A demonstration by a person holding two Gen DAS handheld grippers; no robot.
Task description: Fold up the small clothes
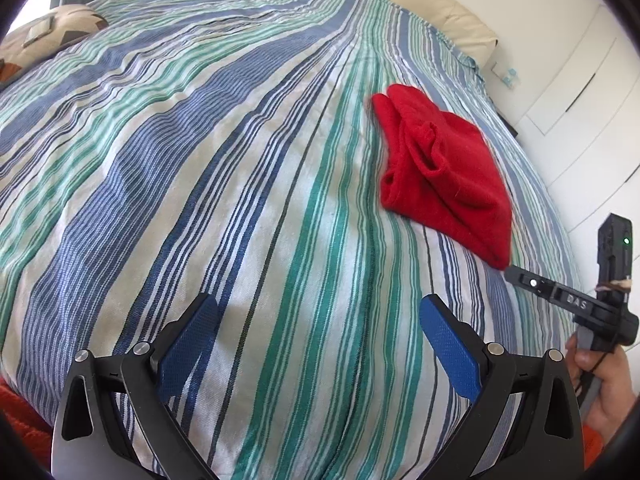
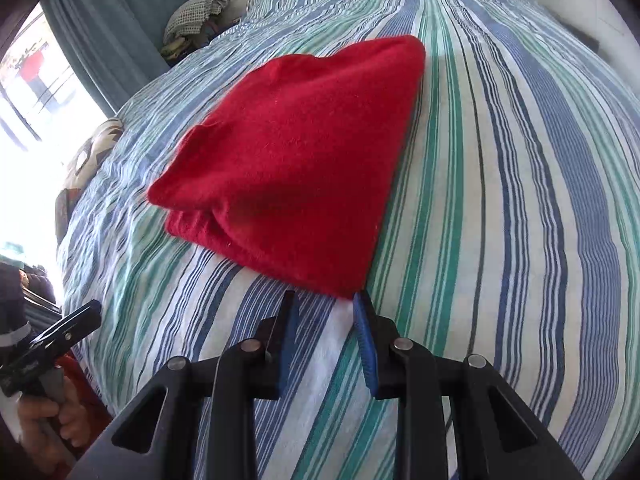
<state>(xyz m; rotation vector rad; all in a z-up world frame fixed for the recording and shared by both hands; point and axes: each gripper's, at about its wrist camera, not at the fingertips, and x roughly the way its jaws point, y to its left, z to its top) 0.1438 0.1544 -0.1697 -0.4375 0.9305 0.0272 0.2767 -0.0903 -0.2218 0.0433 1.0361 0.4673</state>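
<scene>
A red knitted garment (image 1: 444,168) (image 2: 296,152) lies folded on the striped bedcover (image 1: 200,160) (image 2: 500,200). My right gripper (image 2: 325,296) points down at the garment's near corner. Its blue pads stand a little apart with nothing between them, and the right fingertip (image 2: 360,300) is right at the corner's edge. In the left wrist view the right gripper (image 1: 516,274) comes in from the right, held by a hand (image 1: 604,392), with its tip at the same corner. My left gripper (image 1: 319,300) hangs wide open over bare bedcover, well left of the garment.
A patterned cushion (image 1: 44,40) (image 2: 92,152) lies at the bed's far side near a window and teal curtain (image 2: 112,32). White cupboard doors (image 1: 580,92) stand beyond the bed's right edge. A heap of clothes (image 2: 196,12) sits behind the bed.
</scene>
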